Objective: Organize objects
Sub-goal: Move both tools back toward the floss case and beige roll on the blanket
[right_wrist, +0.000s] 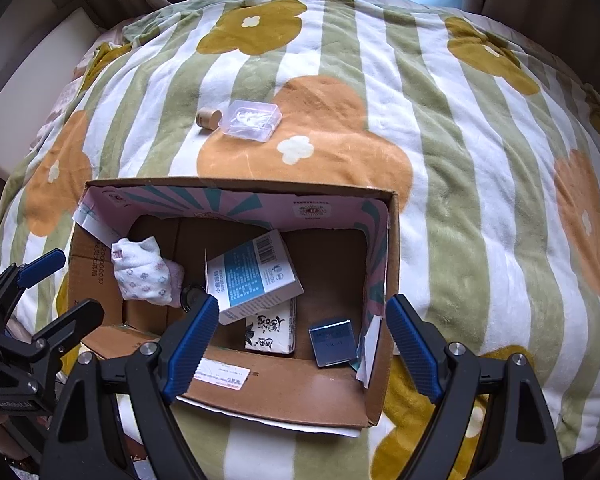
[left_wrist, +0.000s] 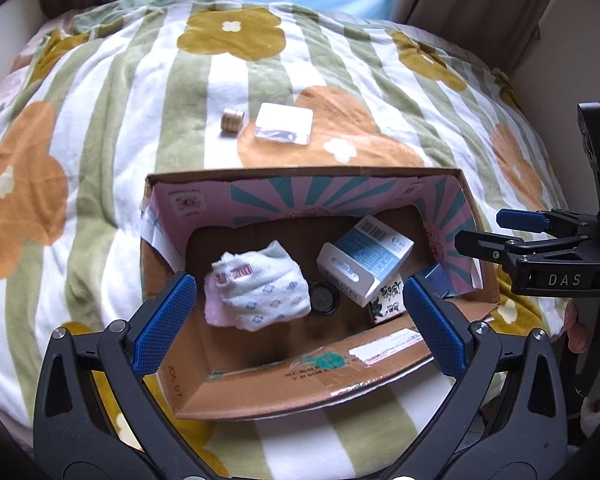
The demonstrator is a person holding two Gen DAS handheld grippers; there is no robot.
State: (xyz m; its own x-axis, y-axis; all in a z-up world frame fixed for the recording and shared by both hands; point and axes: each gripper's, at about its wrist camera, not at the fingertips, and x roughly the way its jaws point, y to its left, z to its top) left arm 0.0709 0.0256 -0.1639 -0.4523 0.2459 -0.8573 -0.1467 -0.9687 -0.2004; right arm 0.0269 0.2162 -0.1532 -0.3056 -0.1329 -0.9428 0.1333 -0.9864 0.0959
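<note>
Both claws, the left claw (left_wrist: 296, 320) and the right claw (right_wrist: 304, 350), are spread wide and hold nothing, above the cardboard box (right_wrist: 284, 396). The clear plastic case (right_wrist: 251, 121) lies on the blanket (right_wrist: 480, 184) at 12 o'clock from the box, just beside a little wooden cap (right_wrist: 208, 119). The case looks light, hard and slippery, so I'd pinch its two long sides.

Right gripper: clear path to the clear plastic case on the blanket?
Probably yes. The right gripper is open and empty; the clear plastic case lies uncovered beyond the cardboard box, beside a small wooden cylinder.

The blanket (left_wrist: 100, 120) was striped green and white, with orange and mustard flowers. The cardboard box (right_wrist: 284, 396) was lined in pink with teal rays, and a blue-and-white carton (right_wrist: 256, 276) was seen inside.
</note>
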